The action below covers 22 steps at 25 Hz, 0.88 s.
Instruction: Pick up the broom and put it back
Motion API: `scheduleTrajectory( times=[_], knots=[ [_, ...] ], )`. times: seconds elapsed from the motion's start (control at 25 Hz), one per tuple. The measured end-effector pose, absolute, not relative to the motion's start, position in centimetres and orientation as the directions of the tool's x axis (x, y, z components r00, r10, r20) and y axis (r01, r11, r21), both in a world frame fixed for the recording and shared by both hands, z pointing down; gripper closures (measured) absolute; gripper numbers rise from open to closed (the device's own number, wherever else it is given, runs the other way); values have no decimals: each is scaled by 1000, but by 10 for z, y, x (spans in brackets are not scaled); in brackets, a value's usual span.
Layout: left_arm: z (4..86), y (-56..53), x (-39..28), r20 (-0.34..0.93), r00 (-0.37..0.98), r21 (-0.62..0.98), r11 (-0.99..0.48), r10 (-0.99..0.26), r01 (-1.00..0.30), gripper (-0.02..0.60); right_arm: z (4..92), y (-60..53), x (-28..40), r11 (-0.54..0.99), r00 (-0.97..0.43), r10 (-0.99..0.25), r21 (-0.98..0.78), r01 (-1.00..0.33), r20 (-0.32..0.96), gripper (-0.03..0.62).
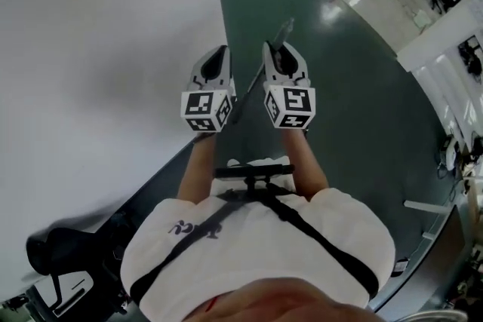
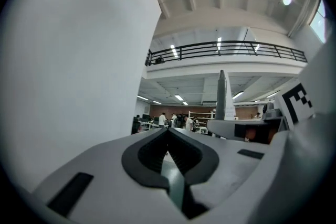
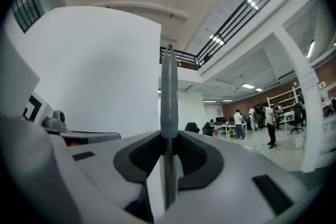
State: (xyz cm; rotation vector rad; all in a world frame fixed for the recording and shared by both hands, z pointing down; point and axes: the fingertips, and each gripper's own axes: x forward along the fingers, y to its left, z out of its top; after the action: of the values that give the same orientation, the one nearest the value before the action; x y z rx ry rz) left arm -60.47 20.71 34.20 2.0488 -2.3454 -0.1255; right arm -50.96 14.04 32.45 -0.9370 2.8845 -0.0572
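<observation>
As I hold both tongs level in front of me, my right gripper is clamped on the grey handle of the broom, which stands upright between its pads. My left gripper has its jaws together at the tips, with nothing between them. Both are side by side, near the white wall, above the dark green floor.

Setting: large open lab hall.
Upper level: mezzanine railing, ceiling strip lights.
Ground level: dark green floor, desks, shelving, standing people.
Boundary: white partition wall.
</observation>
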Motion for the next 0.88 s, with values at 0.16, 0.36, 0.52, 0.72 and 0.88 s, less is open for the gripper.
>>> scheduleTrajectory(
  times=[0.16, 0.36, 0.52, 0.72, 0.88],
  knots=[
    [342, 153, -530, -17, 14, 78, -15, -1000, -997, 569, 321, 99, -431, 714, -708, -700, -71, -697, -87, 499],
    [345, 99, -449, -13, 179, 81, -179, -984, -980, 569, 315, 65, -343, 592, -584, -805, -60, -804, -109, 499],
    [369, 80, -391, -27, 270, 95, -272, -962, -958, 569, 337, 54, -284, 510, -502, -857, -54, -858, -116, 499],
    [362, 39, -293, -37, 353, 95, -355, -935, -930, 569, 328, 23, -184, 435, -426, -895, -55, -899, -132, 499],
    [363, 11, -227, -50, 397, 101, -400, -916, -911, 569, 334, 4, -121, 401, -390, -911, -61, -914, -133, 499]
  ],
)
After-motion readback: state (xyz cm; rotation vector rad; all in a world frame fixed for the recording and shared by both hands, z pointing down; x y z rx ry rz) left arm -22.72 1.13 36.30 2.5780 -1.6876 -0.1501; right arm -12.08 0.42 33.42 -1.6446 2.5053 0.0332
